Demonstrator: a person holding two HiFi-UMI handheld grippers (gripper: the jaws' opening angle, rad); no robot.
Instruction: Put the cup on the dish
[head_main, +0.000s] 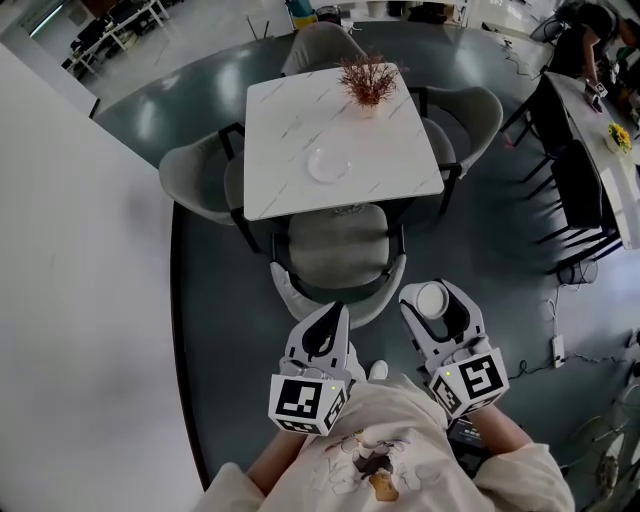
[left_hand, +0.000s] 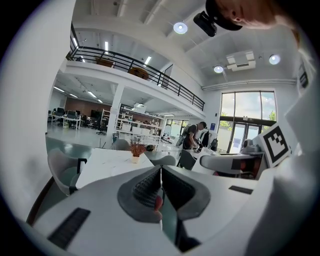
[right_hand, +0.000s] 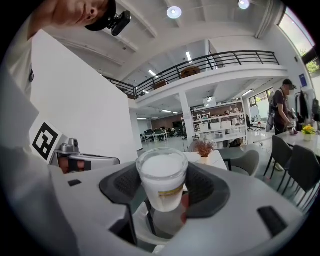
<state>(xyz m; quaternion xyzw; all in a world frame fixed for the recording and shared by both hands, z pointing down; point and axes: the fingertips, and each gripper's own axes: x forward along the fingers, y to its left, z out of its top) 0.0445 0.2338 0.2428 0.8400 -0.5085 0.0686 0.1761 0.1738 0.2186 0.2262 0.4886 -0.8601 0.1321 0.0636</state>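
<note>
A white cup (right_hand: 162, 180) sits upright between the jaws of my right gripper (right_hand: 163, 186), which is shut on it; in the head view the cup (head_main: 432, 299) shows from above, near the person's body and well short of the table. A clear round dish (head_main: 328, 165) lies on the white marble table (head_main: 290, 120), near its front half. My left gripper (head_main: 322, 335) is held beside the right one, jaws shut with nothing between them (left_hand: 161, 186). Both grippers hover over the floor in front of the near chair.
Grey chairs (head_main: 340, 250) ring the table; the near one stands between me and the table's edge. A small pot of dried reddish plant (head_main: 367, 85) stands at the table's far side. A white wall runs along the left. Dark tables and chairs (head_main: 580, 160) stand at the right.
</note>
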